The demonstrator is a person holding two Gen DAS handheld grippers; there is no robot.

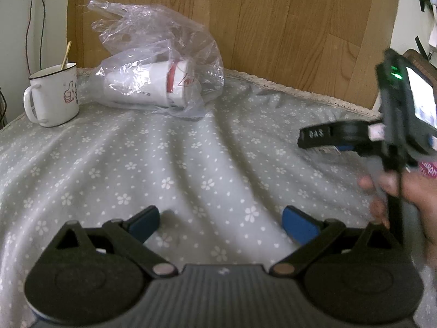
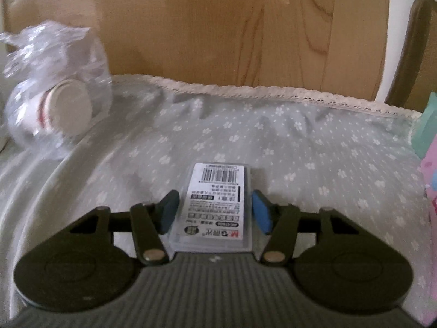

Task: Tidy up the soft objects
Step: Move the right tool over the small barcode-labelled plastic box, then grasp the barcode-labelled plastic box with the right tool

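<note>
A small clear packet (image 2: 217, 205) with a white barcode label lies lengthwise between my right gripper's (image 2: 215, 210) fingers, low over the flowered grey cloth (image 2: 300, 147). Both blue pads stand against its long sides, so the gripper is shut on it. In the left wrist view the right gripper (image 1: 325, 142) comes in from the right edge, held by a hand (image 1: 415, 196), with a sliver of the packet (image 1: 331, 149) under its finger. My left gripper (image 1: 221, 218) rests open over the cloth (image 1: 191, 164), with nothing between its fingers.
A crumpled clear plastic bag (image 1: 164, 82) holding a white paper cup lies on its side at the back left, also seen as the bag (image 2: 54, 104). A white enamel mug (image 1: 52, 95) stands left of it. Wooden board behind. Teal and pink items (image 2: 428, 136) sit at the right edge.
</note>
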